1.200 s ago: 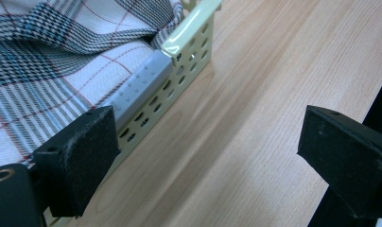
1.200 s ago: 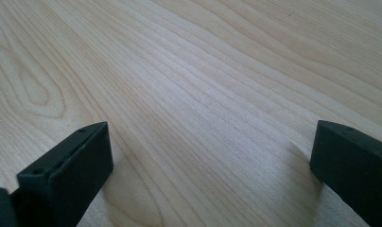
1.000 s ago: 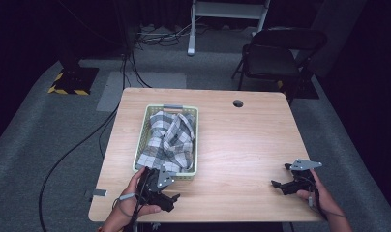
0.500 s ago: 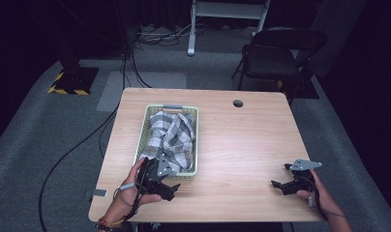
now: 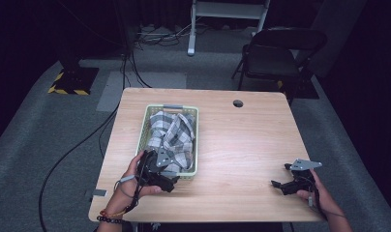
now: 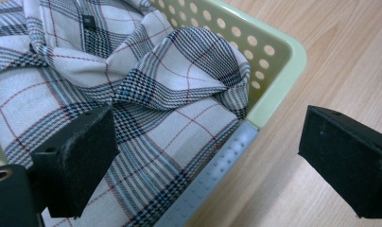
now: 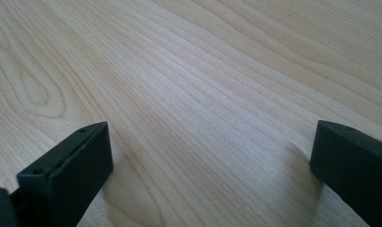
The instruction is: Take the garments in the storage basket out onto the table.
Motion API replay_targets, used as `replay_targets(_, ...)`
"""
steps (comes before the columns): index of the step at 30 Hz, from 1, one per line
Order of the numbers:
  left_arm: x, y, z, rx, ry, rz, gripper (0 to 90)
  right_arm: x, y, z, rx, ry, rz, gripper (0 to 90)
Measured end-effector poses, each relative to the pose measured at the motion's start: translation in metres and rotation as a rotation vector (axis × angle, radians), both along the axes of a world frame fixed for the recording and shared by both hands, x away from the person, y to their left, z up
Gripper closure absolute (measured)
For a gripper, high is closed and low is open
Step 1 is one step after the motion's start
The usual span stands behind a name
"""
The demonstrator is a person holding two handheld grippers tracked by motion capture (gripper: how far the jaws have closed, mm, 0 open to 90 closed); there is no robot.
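A pale green perforated basket [image 5: 144,128] stands on the left half of the wooden table [image 5: 242,140], with a crumpled plaid shirt [image 5: 172,135] in it. My left gripper [image 5: 160,170] hovers at the basket's near end, open. In the left gripper view its jaws straddle the basket's near corner [image 6: 274,56]: one pad is over the plaid shirt [image 6: 146,123], the other over bare wood. My right gripper [image 5: 290,183] rests low over the table near the front right edge, open, with only bare wood [image 7: 203,94] between its pads.
A round cable hole [image 5: 238,103] is in the table's far edge. A black folding chair [image 5: 276,58] stands behind the table on the right. Cables run over the grey floor to the left. Bare wood lies between the basket and my right gripper.
My left gripper has moved forward from the table's front edge up to the basket's near end. The right gripper has stayed in place.
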State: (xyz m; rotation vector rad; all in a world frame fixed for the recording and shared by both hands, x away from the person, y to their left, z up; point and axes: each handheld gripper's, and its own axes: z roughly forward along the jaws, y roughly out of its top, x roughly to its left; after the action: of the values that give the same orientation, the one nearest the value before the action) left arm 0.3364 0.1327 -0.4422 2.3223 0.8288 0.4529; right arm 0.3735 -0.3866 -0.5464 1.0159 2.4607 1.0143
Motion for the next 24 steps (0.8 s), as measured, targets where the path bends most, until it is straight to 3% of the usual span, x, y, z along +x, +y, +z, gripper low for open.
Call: replay_targets(24, 0.032, 0.010, 0.002, -0.045, -0.009, 0.108, 4.9, 0.000, 0.000, 0.000, 0.000, 0.000, 0.000, 0.0)
